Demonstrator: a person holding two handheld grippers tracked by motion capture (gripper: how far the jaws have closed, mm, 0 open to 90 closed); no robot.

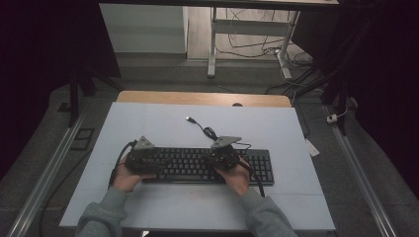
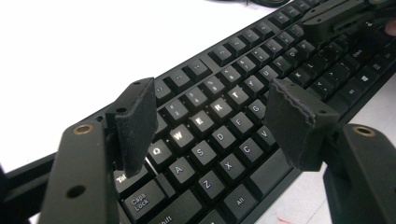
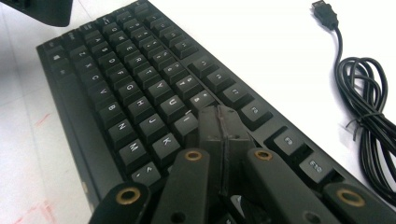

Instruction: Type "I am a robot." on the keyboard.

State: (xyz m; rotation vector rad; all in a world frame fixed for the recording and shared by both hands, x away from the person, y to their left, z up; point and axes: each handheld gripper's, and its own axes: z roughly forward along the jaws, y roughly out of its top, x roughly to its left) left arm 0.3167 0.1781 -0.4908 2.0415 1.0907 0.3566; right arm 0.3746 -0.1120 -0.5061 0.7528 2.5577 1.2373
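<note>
A black keyboard (image 1: 197, 166) lies across the middle of the white table top (image 1: 163, 123). My left gripper (image 1: 142, 159) hovers over its left end. In the left gripper view the left gripper (image 2: 212, 100) stands open, its pads (image 2: 135, 123) either side of the QWERTY keys of the keyboard (image 2: 224, 135), holding nothing. My right gripper (image 1: 225, 155) is over the middle-right keys. In the right gripper view the right gripper (image 3: 220, 115) is shut, jaws pressed together with nothing between, tips low over the keys beside the I key on the keyboard (image 3: 135, 93).
The keyboard's black cable (image 3: 369, 126) lies coiled behind it, its USB plug (image 1: 189, 119) loose on the table. The wooden far edge (image 1: 202, 98) borders the white surface. Desk legs (image 1: 212, 44) and floor cables lie beyond. Bare white surface surrounds the keyboard.
</note>
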